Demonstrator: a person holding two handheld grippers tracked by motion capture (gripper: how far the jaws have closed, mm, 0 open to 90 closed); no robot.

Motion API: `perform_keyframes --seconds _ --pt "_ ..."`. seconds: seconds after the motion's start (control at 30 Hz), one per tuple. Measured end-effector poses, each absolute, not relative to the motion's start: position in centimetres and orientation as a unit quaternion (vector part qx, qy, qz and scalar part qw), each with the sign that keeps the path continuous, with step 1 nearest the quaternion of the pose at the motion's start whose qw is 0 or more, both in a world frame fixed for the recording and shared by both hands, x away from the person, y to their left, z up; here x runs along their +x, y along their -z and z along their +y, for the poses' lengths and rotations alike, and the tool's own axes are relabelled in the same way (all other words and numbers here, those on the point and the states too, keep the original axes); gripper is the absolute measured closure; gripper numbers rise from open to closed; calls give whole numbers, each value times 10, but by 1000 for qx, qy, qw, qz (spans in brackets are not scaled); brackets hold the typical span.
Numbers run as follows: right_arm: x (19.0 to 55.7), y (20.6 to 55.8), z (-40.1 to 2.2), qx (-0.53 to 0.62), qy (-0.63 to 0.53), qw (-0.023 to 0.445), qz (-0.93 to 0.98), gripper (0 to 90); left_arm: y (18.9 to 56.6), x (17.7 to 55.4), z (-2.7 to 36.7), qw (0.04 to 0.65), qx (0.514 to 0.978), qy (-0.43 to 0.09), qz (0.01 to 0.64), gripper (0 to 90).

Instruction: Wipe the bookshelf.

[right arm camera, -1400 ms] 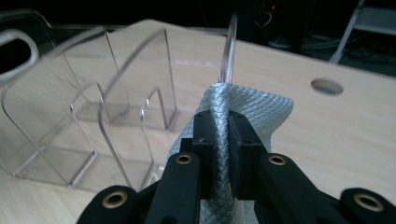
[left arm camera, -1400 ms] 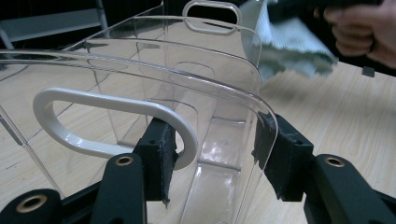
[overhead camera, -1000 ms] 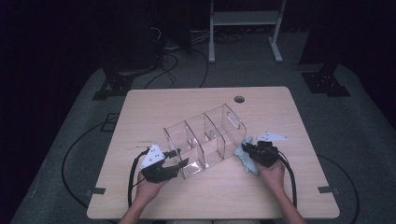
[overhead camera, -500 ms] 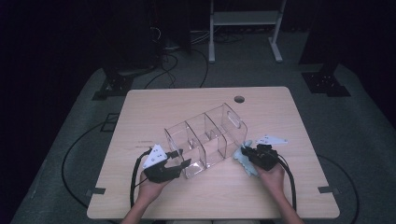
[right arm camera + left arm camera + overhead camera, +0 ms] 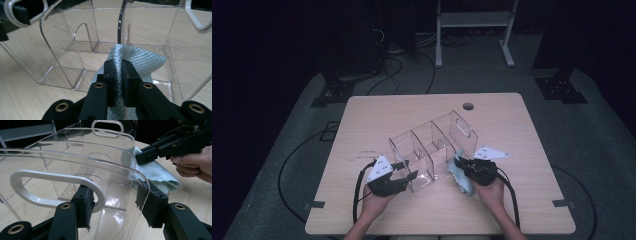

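Shift since earlier: both grippers have drawn slightly nearer the person, the left one sliding along the near end of the organizer; the right one stays at the organizer's long side with its cloth.

Left gripper (image 5: 408, 176): its jaws stand apart and straddle the near end wall of the clear organizer (image 5: 432, 147). In the left gripper view one pad sits inside the white-edged handle cutout (image 5: 56, 188) and the other pad outside the curved wall. Whether the pads actually press the plastic I cannot tell; they look spread, not clenched.

Organizer: a transparent divided caddy, set diagonally across the middle of the wooden table (image 5: 377, 112), with handle slots at both ends and several empty compartments.

Cloth (image 5: 135, 62): a pale blue-green woven wipe, bunched and touching the organizer's outer side wall low down.

Right gripper (image 5: 119, 71): jaws clenched on a fold of the cloth, pointed at the wall of the middle compartment.

Hands: the left hand (image 5: 373, 202) and right hand (image 5: 490, 191) hold the gripper handles near the table's front edge.

Step in hand: judging by the layout, wiping the organizer clean while the other tool steadies it.

Next move: likely needs the left jaws to brace the end wall firmly, then the cloth dragged along the wall without tipping the light caddy.
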State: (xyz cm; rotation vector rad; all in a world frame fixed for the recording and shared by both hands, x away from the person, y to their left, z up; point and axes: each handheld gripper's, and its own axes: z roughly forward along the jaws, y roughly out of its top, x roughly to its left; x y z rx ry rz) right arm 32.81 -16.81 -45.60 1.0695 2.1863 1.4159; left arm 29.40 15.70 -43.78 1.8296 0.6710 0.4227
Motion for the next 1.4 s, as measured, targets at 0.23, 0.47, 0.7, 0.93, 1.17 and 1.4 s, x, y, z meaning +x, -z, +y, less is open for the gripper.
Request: perform_keyframes --seconds 0.23,0.47,0.7,0.93,1.17,1.4 --pt "336 478 -167 391 -479 146 772 823 438 293 155 541 772 -179 283 478" --pt "337 488 -165 400 -462 138 780 823 438 292 155 541 771 -179 284 478" --pt "333 472 -167 388 -482 160 769 823 438 292 155 541 772 -179 283 477" --pt "338 487 -165 399 -461 138 781 822 438 292 155 542 772 -178 281 477" --pt "333 465 -168 388 -493 157 763 823 438 292 155 541 772 -180 280 477" --pt "337 480 -167 397 -472 138 774 823 438 292 155 541 772 -181 281 477"
